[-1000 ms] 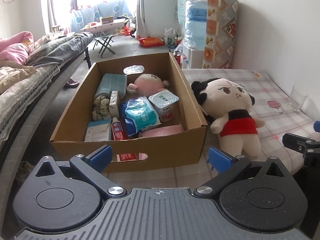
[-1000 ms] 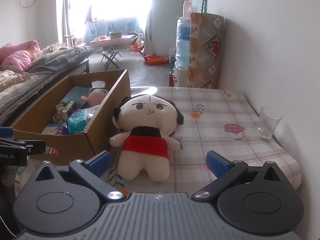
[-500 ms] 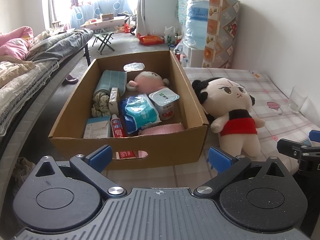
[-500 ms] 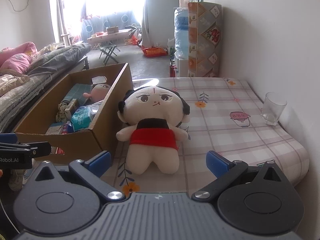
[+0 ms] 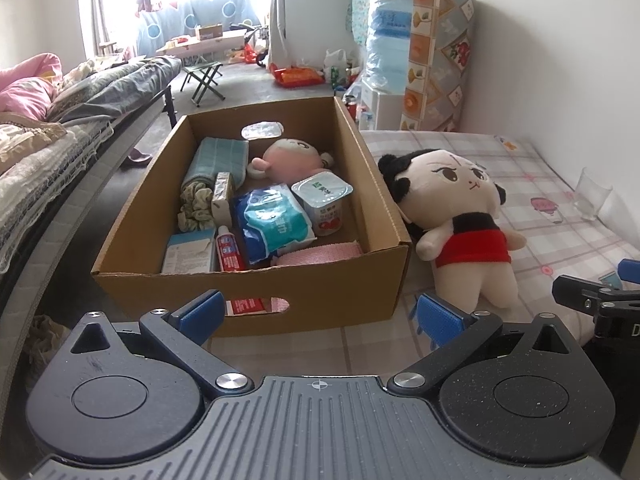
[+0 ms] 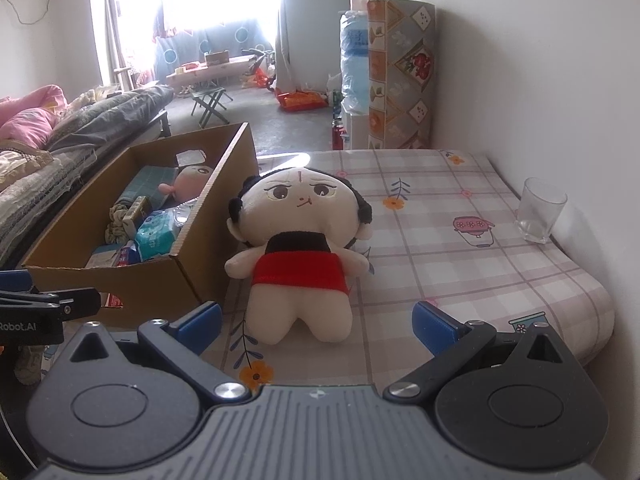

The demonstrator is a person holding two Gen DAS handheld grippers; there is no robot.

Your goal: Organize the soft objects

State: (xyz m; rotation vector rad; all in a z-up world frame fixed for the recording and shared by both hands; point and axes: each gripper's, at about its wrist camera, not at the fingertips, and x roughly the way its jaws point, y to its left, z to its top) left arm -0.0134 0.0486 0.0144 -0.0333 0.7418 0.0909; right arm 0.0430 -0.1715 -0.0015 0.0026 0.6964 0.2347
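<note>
A plush doll (image 6: 298, 256) with black hair and a red skirt lies on the checked tablecloth, leaning against the right side of a cardboard box (image 5: 304, 284); it also shows in the left wrist view (image 5: 460, 216). The box holds a pink plush toy (image 5: 290, 160), a folded teal cloth (image 5: 218, 158), a scrunchie (image 5: 196, 210), a wipes pack (image 5: 272, 226), a yogurt cup (image 5: 324, 200) and a tube (image 5: 229, 248). My left gripper (image 5: 318, 316) is open and empty before the box's front wall. My right gripper (image 6: 316, 326) is open and empty just before the doll's legs.
A clear drinking glass (image 6: 540, 216) stands at the table's right edge by the wall. The tablecloth (image 6: 460, 264) rolls off at the near right. A bed with bedding (image 5: 48, 136) runs along the left. A water bottle and a patterned panel (image 6: 400, 76) stand beyond the table.
Both views have shifted slightly: the doll now sits more centred and a little nearer in the right wrist view. Both grippers stay open. Nothing on the table has moved.
</note>
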